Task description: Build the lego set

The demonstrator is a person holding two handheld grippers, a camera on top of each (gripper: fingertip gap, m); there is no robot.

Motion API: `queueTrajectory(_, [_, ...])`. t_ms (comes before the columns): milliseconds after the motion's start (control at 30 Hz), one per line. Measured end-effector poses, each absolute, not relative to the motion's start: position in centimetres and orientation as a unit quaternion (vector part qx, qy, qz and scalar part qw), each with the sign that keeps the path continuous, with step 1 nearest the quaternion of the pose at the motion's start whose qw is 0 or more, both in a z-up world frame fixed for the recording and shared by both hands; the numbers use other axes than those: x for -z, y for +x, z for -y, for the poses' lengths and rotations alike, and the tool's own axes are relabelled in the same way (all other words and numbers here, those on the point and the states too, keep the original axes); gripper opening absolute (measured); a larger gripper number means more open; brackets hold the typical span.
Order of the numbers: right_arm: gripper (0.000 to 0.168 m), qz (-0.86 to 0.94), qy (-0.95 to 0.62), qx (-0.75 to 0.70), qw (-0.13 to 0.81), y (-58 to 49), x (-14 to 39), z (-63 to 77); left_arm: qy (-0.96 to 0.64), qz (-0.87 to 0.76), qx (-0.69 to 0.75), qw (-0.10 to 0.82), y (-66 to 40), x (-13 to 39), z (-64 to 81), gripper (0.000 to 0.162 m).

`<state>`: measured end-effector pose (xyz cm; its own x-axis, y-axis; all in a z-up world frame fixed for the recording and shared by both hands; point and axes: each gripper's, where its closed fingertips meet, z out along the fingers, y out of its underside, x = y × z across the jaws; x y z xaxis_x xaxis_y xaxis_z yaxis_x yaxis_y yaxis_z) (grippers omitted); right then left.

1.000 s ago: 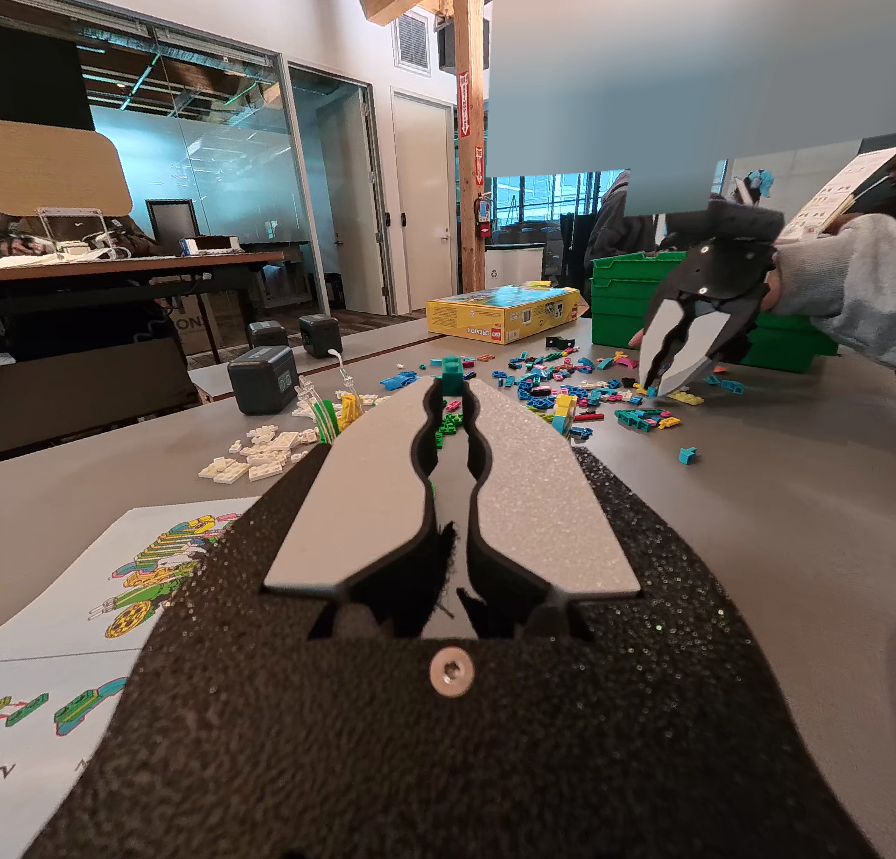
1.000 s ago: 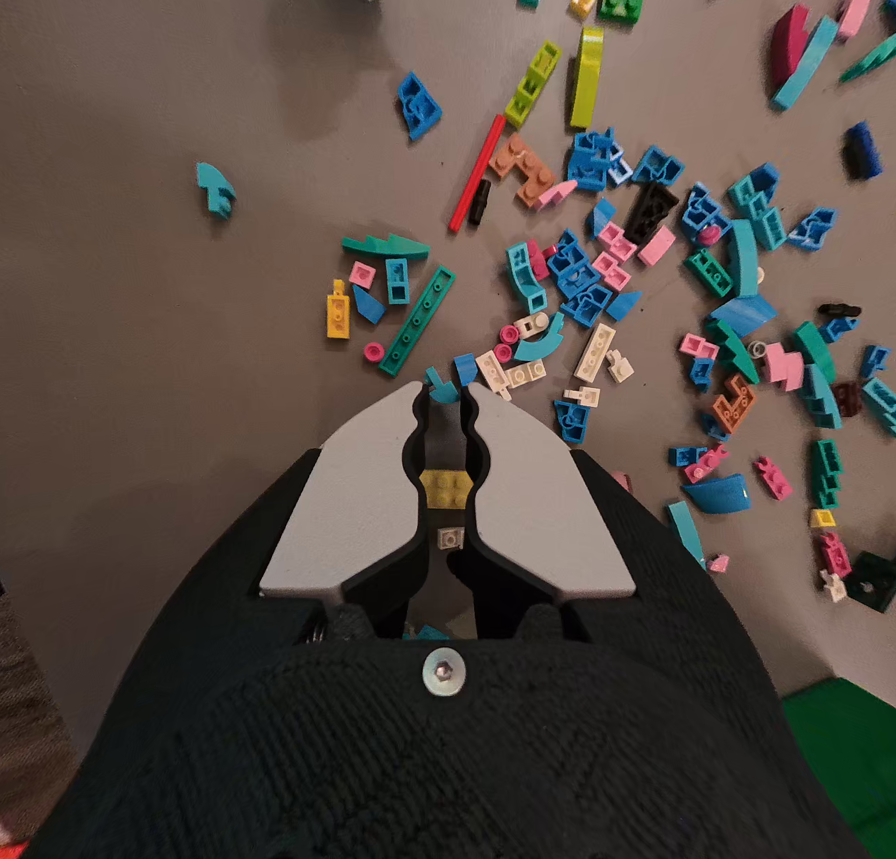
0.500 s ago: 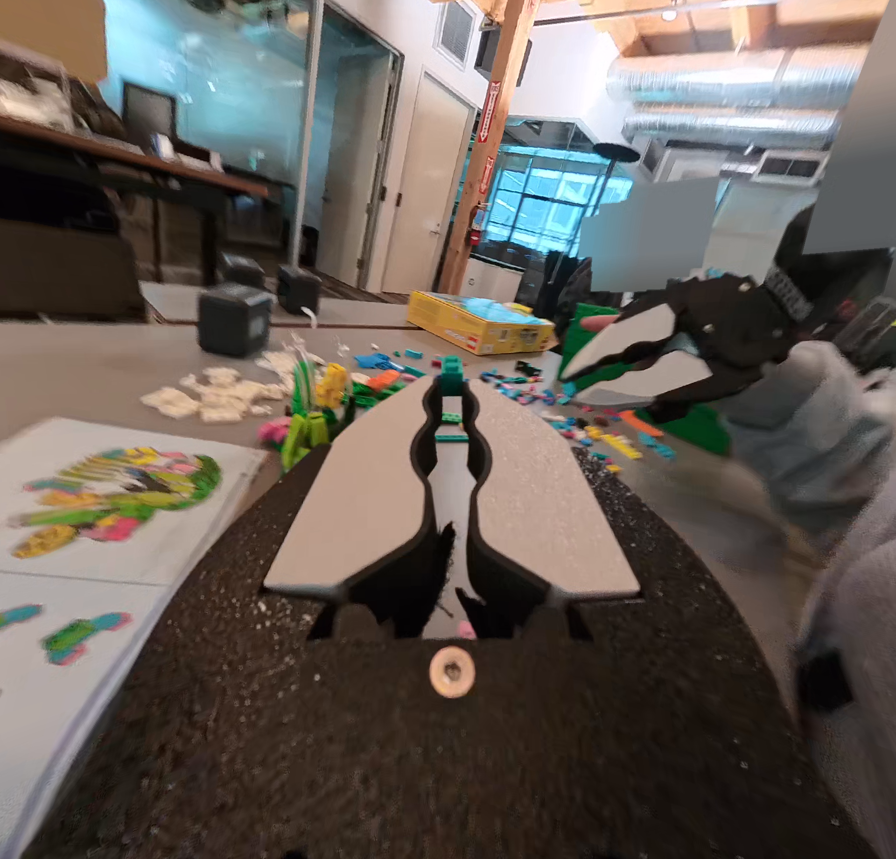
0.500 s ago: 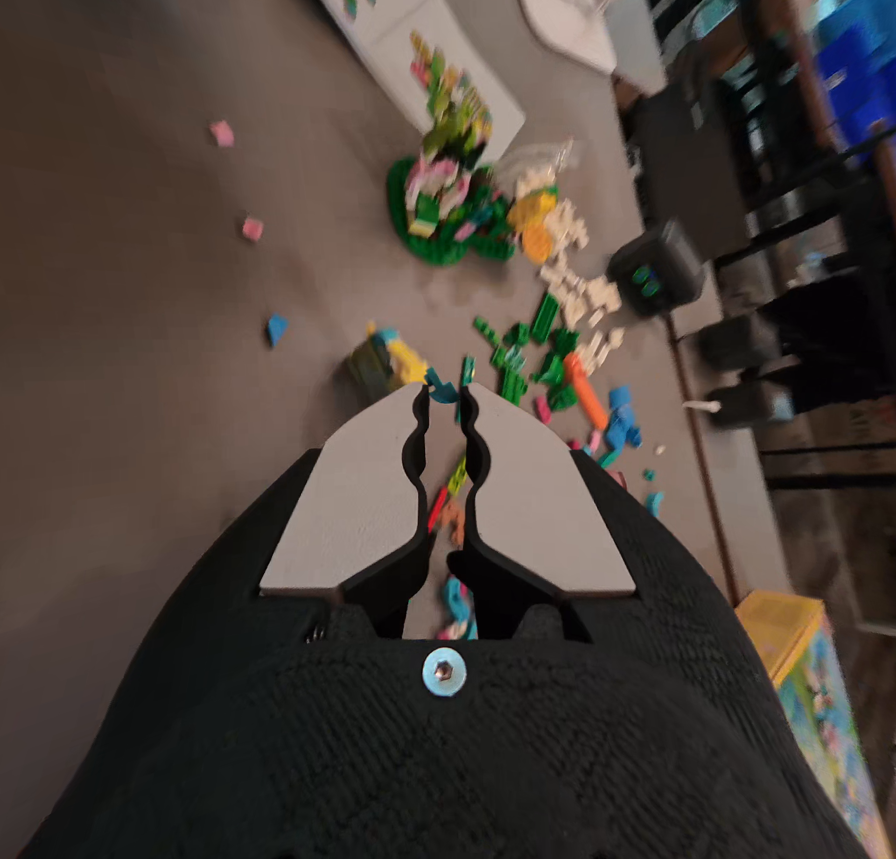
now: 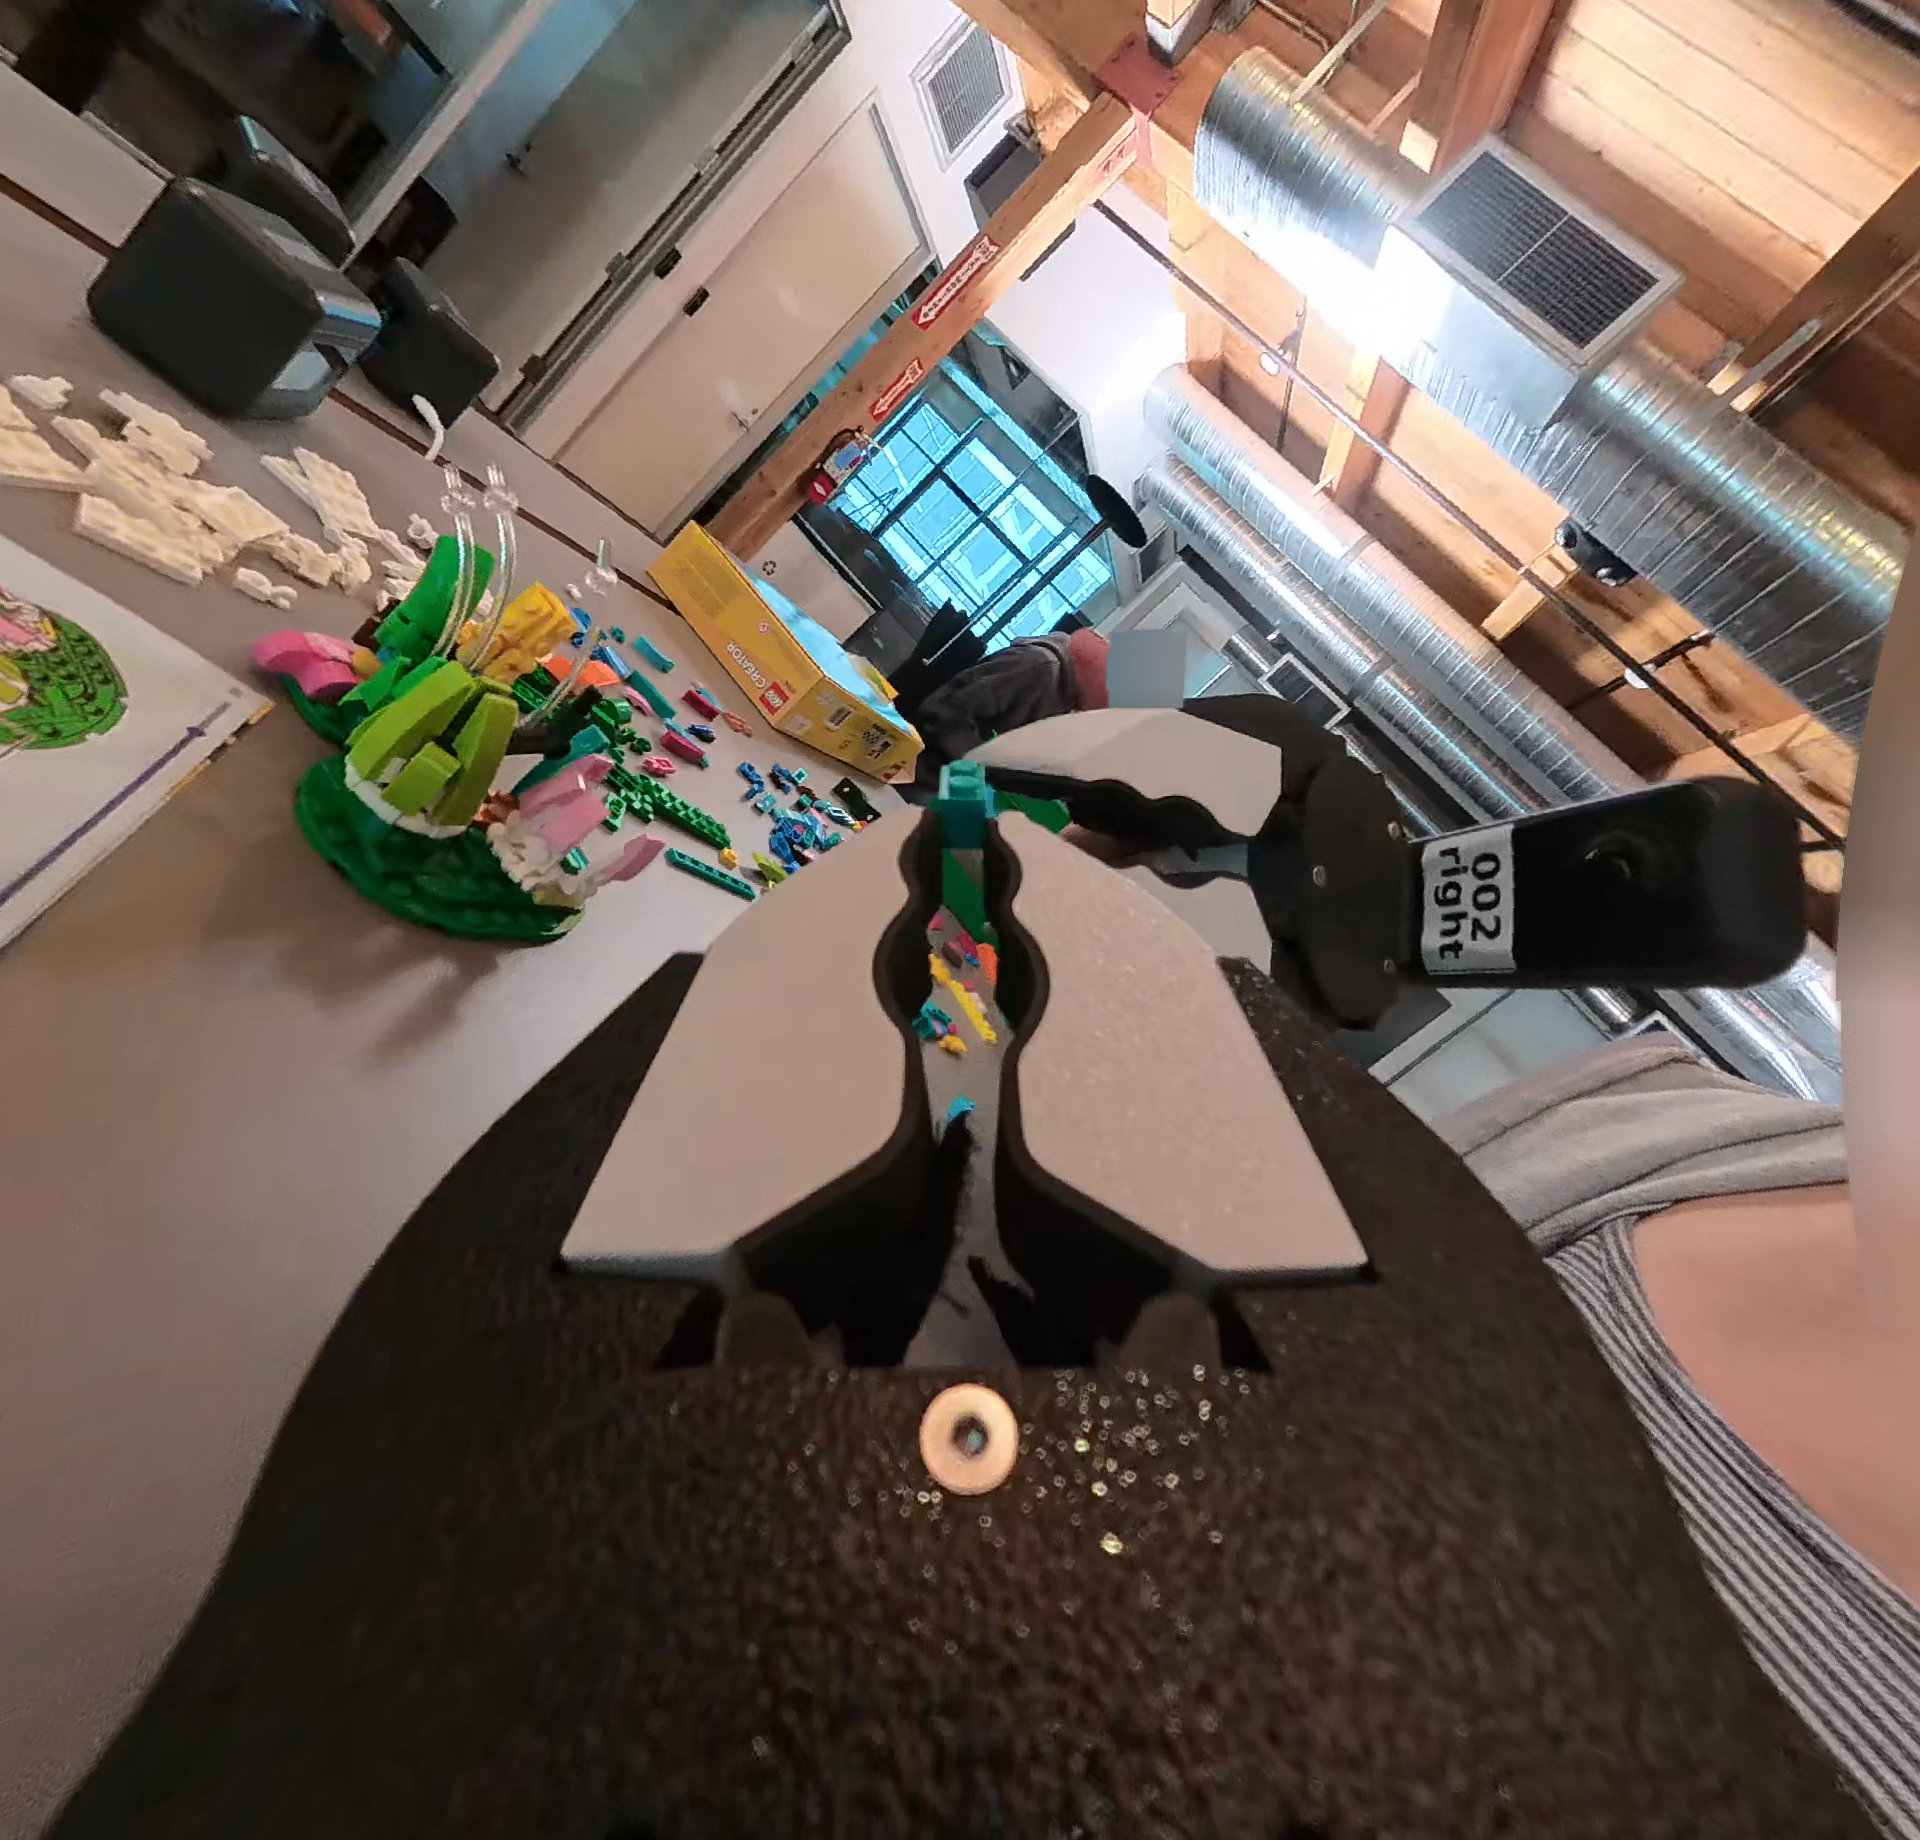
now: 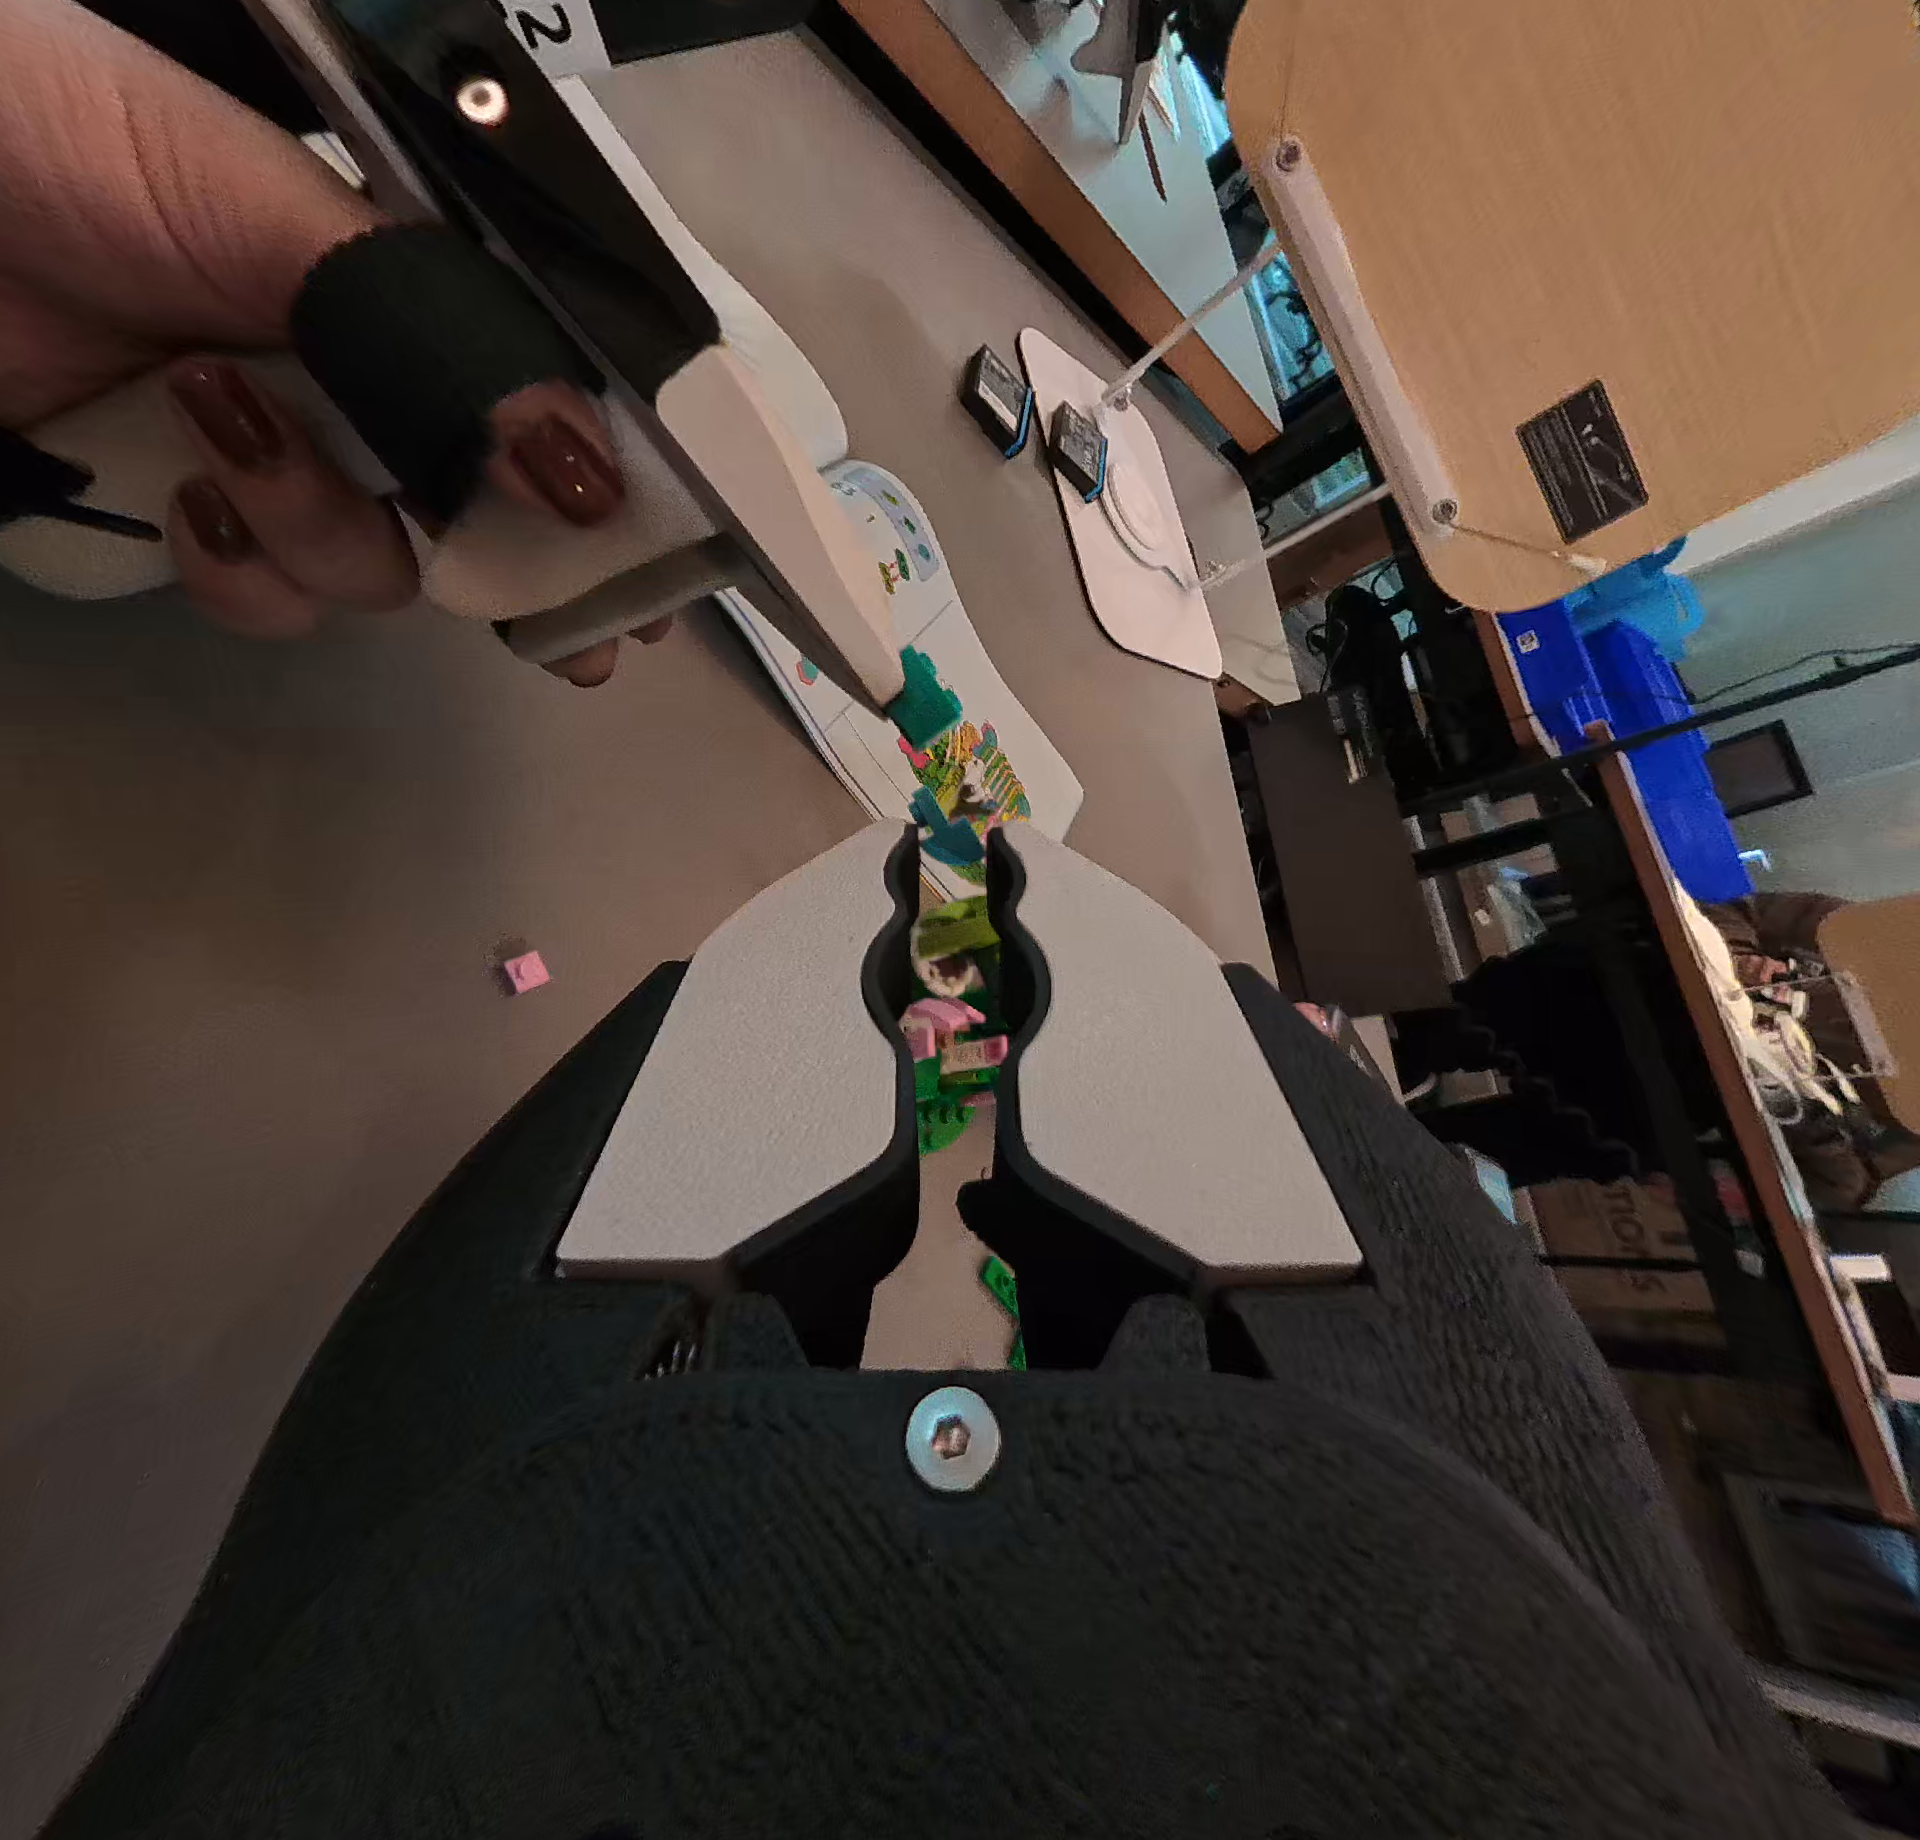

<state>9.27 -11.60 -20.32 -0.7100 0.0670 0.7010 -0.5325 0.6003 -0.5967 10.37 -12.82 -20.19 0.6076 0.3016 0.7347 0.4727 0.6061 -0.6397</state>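
My left gripper (image 5: pixel 961 822) is shut on a teal brick (image 5: pixel 961 793) and holds it up above the table. In the right wrist view that gripper (image 6: pixel 891 691) comes in from the upper left with the teal brick (image 6: pixel 927 707) at its tips, a hand (image 6: pixel 156 336) holding it. My right gripper (image 6: pixel 951 836) is shut on a small teal curved piece (image 6: pixel 948 826), just below the teal brick and a little apart from it. In the left wrist view the right gripper (image 5: pixel 992 764) reaches in from the right, its tips next to the brick. The part-built green flower model (image 5: pixel 447 803) stands on the table.
The instruction booklet (image 5: pixel 73 710) lies left of the model. White pieces (image 5: pixel 156 481), loose coloured pieces (image 5: pixel 790 814) and a yellow box (image 5: pixel 779 668) lie farther back. A pink piece (image 6: pixel 525 972) lies alone on the grey table (image 6: pixel 260 907). Two black cubes (image 5: pixel 229 304) stand at the far left.
The right gripper left the loose pile with the small teal piece and swung up to meet the left gripper. The left gripper lifted and tilted, still shut on the teal brick.
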Motion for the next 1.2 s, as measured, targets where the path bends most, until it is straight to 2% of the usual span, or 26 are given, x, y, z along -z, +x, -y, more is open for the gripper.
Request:
queueTrajectory(400, [0.011,0.826,0.144,-0.411,0.358,9.4,21.9,13.0,-0.408,0.486,0.008,0.773,10.4,22.4,14.7,0.007])
queueTrajectory(1200, [0.011,0.839,0.148,-0.399,0.34,9.7,23.0,13.0,-0.433,0.468,0.005,0.77,10.5,22.6,13.8,0.007])
